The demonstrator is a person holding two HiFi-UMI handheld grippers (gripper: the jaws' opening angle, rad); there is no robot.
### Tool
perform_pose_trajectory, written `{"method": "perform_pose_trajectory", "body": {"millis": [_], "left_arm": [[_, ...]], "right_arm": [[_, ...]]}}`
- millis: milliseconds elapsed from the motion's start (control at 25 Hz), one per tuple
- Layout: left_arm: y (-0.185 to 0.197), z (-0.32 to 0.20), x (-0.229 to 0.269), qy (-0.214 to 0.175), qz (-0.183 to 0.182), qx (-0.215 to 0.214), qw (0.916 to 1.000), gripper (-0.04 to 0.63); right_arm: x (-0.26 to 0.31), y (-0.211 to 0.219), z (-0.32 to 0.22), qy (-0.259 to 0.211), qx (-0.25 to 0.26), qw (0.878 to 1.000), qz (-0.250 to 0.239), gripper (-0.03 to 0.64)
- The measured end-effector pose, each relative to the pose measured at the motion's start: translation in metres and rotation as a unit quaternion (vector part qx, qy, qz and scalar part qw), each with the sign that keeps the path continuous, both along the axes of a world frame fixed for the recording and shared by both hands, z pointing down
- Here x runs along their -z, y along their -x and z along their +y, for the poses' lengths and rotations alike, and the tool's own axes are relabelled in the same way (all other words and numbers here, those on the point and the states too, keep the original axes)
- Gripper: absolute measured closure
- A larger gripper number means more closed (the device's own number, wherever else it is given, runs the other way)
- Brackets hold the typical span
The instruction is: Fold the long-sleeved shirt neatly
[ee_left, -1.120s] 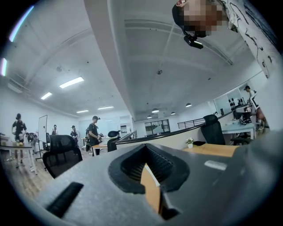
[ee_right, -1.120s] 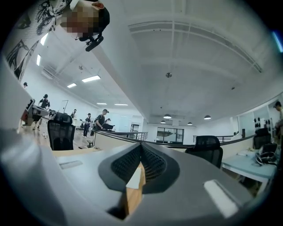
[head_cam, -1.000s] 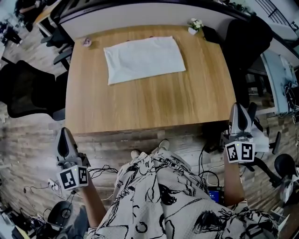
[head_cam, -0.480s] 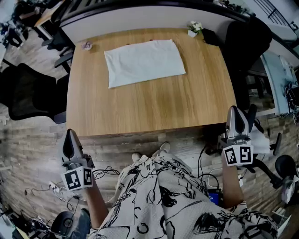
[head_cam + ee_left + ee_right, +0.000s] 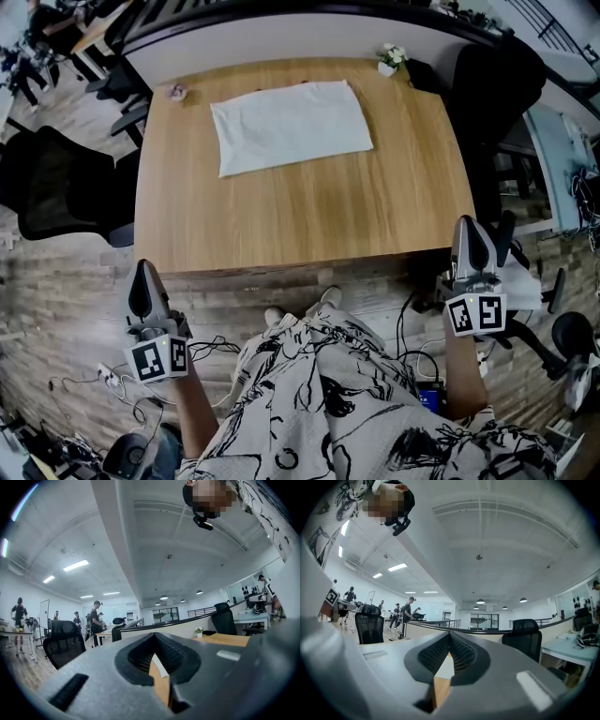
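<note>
Lying folded on wooden table (image 5: 309, 216): white shirt (image 5: 291, 125). Left gripper (image 5: 142, 272) and right gripper (image 5: 469, 230): jaws closed, empty, off the near edge, each bearing black-and-white square markers (image 5: 157, 358).

One shirt (image 5: 291, 124), one table (image 5: 309, 211), two claws — left claw (image 5: 142, 272), right claw (image 5: 470, 231)

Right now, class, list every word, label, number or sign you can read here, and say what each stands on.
None can be read.
Left gripper, its cube: square black-and-white markers, no letters.
Right gripper, its cube: the same kind of markers, no letters.
Shirt: plain white, no print shows.
Person's clothes: black drawn pattern, no words.
</note>
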State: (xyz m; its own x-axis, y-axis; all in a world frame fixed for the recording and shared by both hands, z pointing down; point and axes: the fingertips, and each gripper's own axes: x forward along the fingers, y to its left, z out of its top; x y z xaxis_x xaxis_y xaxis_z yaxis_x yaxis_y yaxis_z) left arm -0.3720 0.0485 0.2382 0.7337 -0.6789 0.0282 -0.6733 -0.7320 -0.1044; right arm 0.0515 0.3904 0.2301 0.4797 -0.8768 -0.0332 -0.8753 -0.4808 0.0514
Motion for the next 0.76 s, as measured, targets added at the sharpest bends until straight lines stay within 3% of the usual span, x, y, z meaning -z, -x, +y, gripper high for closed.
{"method": "perform_pose_trajectory", "body": {"millis": [760], "left_arm": [[-0.0026, -0.0002, 0.0003, 0.001, 0.0, -0.002, 1.0, 0.592]], "right_arm": [[-0.0018, 0.0036, -0.0074, 0.004, 0.01, 1.0, -0.005, 0.611]]}}
